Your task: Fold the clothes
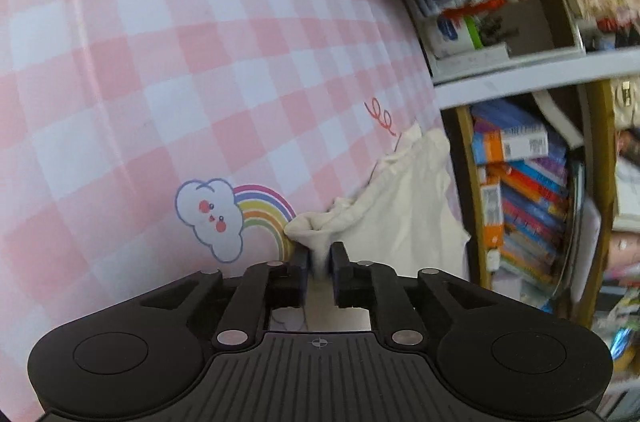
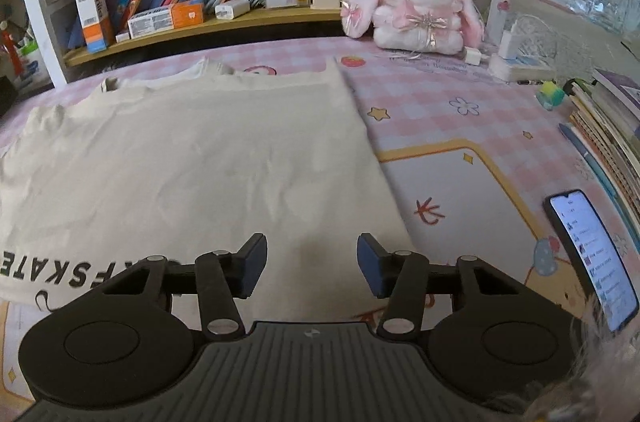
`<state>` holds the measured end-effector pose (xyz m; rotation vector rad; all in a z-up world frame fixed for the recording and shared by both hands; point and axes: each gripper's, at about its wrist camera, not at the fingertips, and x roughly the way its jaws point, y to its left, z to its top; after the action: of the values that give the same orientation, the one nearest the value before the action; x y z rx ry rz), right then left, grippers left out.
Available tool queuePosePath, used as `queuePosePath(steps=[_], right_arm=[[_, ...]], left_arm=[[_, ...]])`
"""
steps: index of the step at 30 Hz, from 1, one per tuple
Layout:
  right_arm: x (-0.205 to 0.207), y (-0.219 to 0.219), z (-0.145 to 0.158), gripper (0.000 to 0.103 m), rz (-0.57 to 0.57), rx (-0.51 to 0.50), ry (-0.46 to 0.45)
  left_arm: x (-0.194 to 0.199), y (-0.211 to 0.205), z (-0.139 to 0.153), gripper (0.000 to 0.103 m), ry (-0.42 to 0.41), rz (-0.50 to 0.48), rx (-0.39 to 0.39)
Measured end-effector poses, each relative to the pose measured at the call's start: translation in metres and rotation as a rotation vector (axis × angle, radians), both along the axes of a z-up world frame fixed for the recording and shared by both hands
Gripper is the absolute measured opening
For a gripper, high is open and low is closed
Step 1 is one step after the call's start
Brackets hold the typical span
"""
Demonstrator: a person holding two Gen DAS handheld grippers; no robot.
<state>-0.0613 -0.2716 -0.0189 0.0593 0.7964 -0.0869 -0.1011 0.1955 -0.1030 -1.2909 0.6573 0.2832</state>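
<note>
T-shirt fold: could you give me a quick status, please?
Left gripper shut on cream T-shirt. Right gripper open over it. Phone alongside, clear.

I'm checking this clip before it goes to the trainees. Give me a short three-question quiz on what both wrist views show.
1. True or false: the left gripper has its fingers closed on a bunched bit of the cream T-shirt.
2. What lies between the fingers of the right gripper?
A. a shirt sleeve, pinched
B. nothing; they stand apart above the shirt
C. the phone
3. Fill in: at the far edge of the pink checked table cover, in front of the bookshelf, sits a plush ____.

Key: 1 true; 2 B; 3 rabbit.
</note>
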Motion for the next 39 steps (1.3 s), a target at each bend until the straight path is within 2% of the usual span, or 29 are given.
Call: queuePosePath(steps=[5,6,8,11,17,23,27,31,33,39], right_arm=[[0.018,-0.008,-0.003,0.048,0.063,0.031,0.013],[0.021,-0.009,-0.003,0.048,0.078,0.040,0.014],[0.026,-0.010,-0.003,0.049,0.110,0.059,0.016],[0.034,-0.006,-0.006,0.049,0.176,0.075,0.036],[0.042,0.031,-0.004,0.053,0.469,0.061,0.017],[0.045,0.105,0.005,0.053,0.831,0.077,-0.052],[0.041,0.154,0.017,0.053,1.001,0.085,-0.102],[0.035,0.197,0.026,0.056,1.122,0.074,-0.146],[0.034,0.215,0.025,0.057,1.140,0.059,-0.155],[0.037,0.253,0.022,0.054,1.096,0.045,-0.138]], left_arm=[[0.002,-0.009,0.002,0.013,-0.002,0.071,0.002],[0.003,-0.010,0.002,0.010,-0.003,0.081,0.007],[0.006,-0.014,0.009,0.003,0.014,0.077,0.055],[0.011,-0.024,0.031,0.002,0.009,0.037,0.167],[0.033,-0.055,0.084,0.002,-0.047,-0.167,0.403],[0.048,-0.074,0.101,0.002,-0.043,-0.287,0.502],[0.053,-0.077,0.103,0.002,-0.071,-0.352,0.491],[0.059,-0.079,0.107,0.002,-0.103,-0.466,0.495],[0.061,-0.077,0.108,0.002,-0.115,-0.516,0.481],[0.068,-0.067,0.105,0.003,-0.137,-0.615,0.418]])
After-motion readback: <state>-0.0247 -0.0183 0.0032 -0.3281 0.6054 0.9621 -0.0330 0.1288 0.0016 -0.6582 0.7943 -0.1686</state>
